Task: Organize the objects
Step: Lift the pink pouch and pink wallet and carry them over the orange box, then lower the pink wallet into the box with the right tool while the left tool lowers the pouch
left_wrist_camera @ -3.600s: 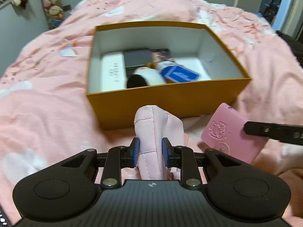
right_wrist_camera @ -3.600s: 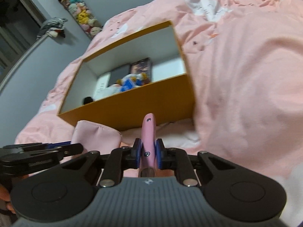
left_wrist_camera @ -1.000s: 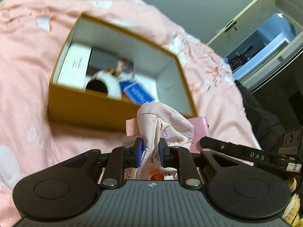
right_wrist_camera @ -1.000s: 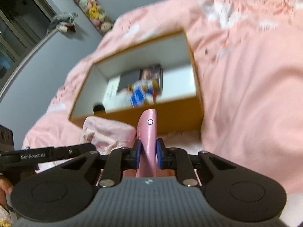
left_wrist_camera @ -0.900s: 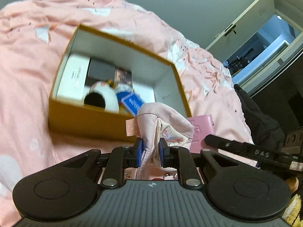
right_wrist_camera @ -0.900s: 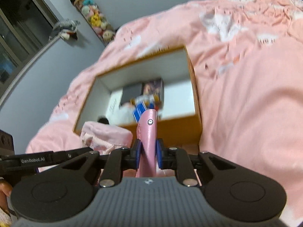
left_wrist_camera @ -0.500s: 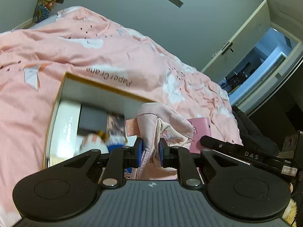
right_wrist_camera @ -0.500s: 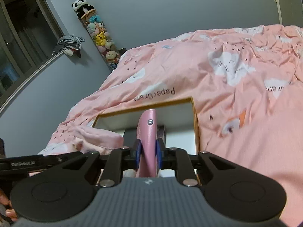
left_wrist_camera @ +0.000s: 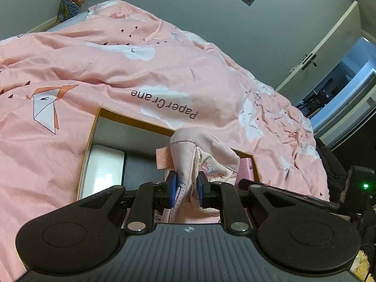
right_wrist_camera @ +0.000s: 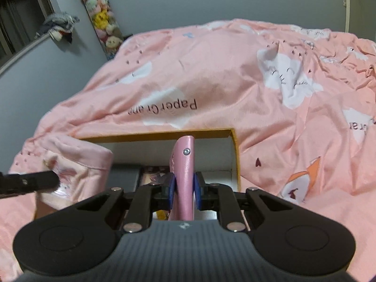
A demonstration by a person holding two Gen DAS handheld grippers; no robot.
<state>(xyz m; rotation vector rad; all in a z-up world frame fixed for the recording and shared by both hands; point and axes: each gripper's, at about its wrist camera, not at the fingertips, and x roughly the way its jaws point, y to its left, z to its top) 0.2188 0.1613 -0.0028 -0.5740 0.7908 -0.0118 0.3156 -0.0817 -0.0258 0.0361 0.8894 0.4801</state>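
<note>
- The left gripper (left_wrist_camera: 186, 189) has its fingers clamped on a pink cloth pouch (left_wrist_camera: 202, 150), held over the box.
- The right gripper (right_wrist_camera: 184, 191) has its fingers clamped on a pink wallet (right_wrist_camera: 184, 164), edge up.
- Beneath both, the open orange box (right_wrist_camera: 235, 145) sits on the bed (right_wrist_camera: 235, 82).

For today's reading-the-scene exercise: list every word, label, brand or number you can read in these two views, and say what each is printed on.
"PaperCrane": printed upside down on a white cloud of the pink duvet, just beyond the box.
"Paper Crane": the same print in the right wrist view, its far end blurred.
"ra": a cut-off fragment on the duvet at the right edge of that view.
Nothing else is readable.
</note>
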